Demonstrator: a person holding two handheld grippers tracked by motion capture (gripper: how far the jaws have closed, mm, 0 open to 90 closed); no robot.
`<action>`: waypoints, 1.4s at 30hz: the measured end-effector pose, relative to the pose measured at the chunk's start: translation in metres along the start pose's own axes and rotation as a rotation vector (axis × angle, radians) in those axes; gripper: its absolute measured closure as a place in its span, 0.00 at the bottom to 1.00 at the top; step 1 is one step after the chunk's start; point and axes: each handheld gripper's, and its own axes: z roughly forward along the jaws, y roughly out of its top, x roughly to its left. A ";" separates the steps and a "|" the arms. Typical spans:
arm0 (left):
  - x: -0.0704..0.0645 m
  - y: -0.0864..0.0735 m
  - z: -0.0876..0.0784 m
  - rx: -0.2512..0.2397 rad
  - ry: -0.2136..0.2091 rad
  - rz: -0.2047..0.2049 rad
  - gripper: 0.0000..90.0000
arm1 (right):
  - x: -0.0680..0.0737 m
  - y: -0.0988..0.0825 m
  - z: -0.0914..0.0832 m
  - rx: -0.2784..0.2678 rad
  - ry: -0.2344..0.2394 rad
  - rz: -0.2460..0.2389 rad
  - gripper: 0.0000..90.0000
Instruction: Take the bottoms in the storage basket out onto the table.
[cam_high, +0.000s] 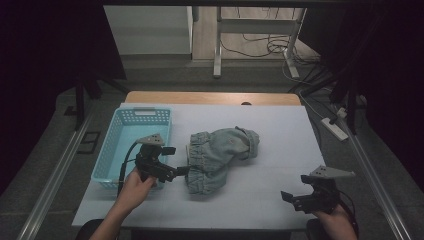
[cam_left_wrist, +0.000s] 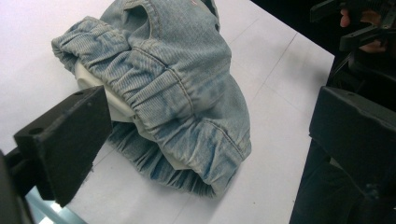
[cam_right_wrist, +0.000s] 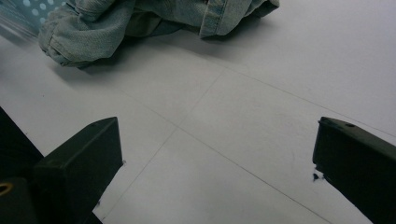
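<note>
1. The white-covered rectangular table (cam_high: 280, 150) carried everything; a strip of bare wood showed along its far edge.
2. A crumpled light-blue denim garment with an elastic gathered waistband (cam_high: 217, 157) lay near the middle of the table, a little toward the left edge. In the left gripper view the garment (cam_left_wrist: 177, 93) sat bunched, its waistband turned toward the camera and pale lining showing inside. In the right gripper view the garment (cam_right_wrist: 140, 23) lay at the far side of the white surface.
3. A light-blue perforated plastic basket (cam_high: 112, 145) stood along the left edge of the table, just beside the garment.
4. The left gripper (cam_high: 181, 170), held in a hand near the basket's near corner, pointed at the garment's waistband; its jaws stood wide apart and held nothing, close to the cloth.
5. The right gripper (cam_high: 287, 196) hovered by the near right corner of the table, well apart from the garment; its jaws were spread wide over bare white surface.
</note>
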 end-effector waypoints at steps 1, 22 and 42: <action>0.000 -0.001 -0.001 -0.002 -0.001 -0.001 0.00 | 0.000 0.000 0.000 0.000 0.000 0.000 0.02; -0.006 -0.009 -0.019 -0.021 0.018 -0.007 0.00 | 0.000 0.000 0.000 0.002 -0.002 -0.002 0.02; -0.009 -0.024 -0.033 -0.041 0.051 -0.022 0.00 | 0.001 0.000 0.000 0.004 -0.003 -0.005 0.02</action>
